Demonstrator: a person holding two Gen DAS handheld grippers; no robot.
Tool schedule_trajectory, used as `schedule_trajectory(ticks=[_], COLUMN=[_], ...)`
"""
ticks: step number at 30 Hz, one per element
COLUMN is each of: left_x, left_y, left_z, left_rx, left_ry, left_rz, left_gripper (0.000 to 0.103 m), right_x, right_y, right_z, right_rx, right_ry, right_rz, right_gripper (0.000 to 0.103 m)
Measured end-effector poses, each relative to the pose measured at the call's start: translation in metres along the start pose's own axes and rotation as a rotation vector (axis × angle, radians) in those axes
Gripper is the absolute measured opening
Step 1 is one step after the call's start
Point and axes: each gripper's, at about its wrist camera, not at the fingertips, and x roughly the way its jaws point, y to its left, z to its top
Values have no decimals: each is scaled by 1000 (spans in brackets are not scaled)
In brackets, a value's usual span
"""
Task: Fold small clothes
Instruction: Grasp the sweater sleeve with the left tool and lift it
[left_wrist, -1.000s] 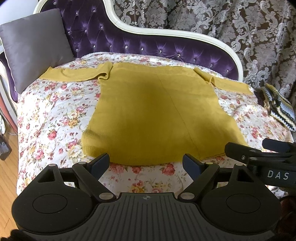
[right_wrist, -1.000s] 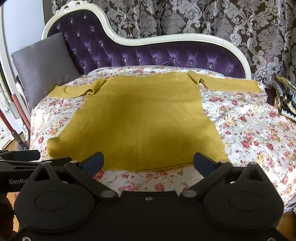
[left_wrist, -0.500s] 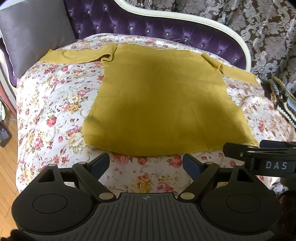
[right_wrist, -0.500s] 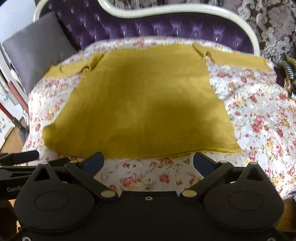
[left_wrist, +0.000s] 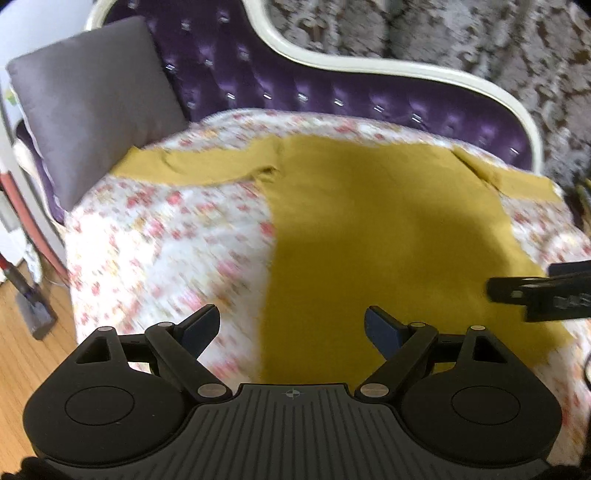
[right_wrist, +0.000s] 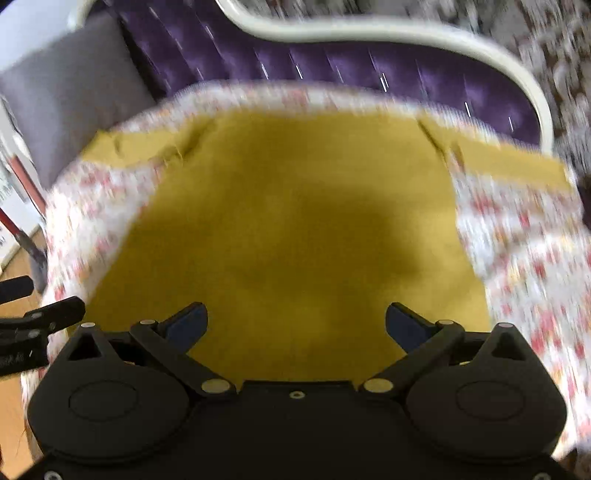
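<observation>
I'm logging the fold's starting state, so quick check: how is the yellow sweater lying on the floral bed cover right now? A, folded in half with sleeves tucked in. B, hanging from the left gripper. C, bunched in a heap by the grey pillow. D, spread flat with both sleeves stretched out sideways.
D: the yellow sweater lies flat on the floral cover, one sleeve reaching toward the grey pillow, the other reaching the opposite way.

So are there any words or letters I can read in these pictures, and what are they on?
None can be read.
Pale smeared lettering on the black right gripper: too blurred.
Faint marks on the black left gripper at the edge of the right wrist view: too blurred.
Mustard-yellow knitted sweater: no text.
</observation>
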Motion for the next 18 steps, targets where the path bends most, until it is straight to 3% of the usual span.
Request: schedule_trajectory(ticks=[4,7,12,18], left_x=[24,46,84,137], left_y=[32,64,117,161], left_z=[26,44,75,108], left_rx=[-72,-150,-230,-238], left_ry=[-4,-15,-40,-67], left_rz=[46,77,155,229], left_gripper=[86,83,70,70], right_x=[2,15,47,68], right_y=[12,18,23,26], right_z=[11,21,33,44], right_rx=[-61,-80,-87,-61], right_ry=[-174,-155,-94,-113], right_rz=[27,34,72,123], right_gripper=[101,86,82,82])
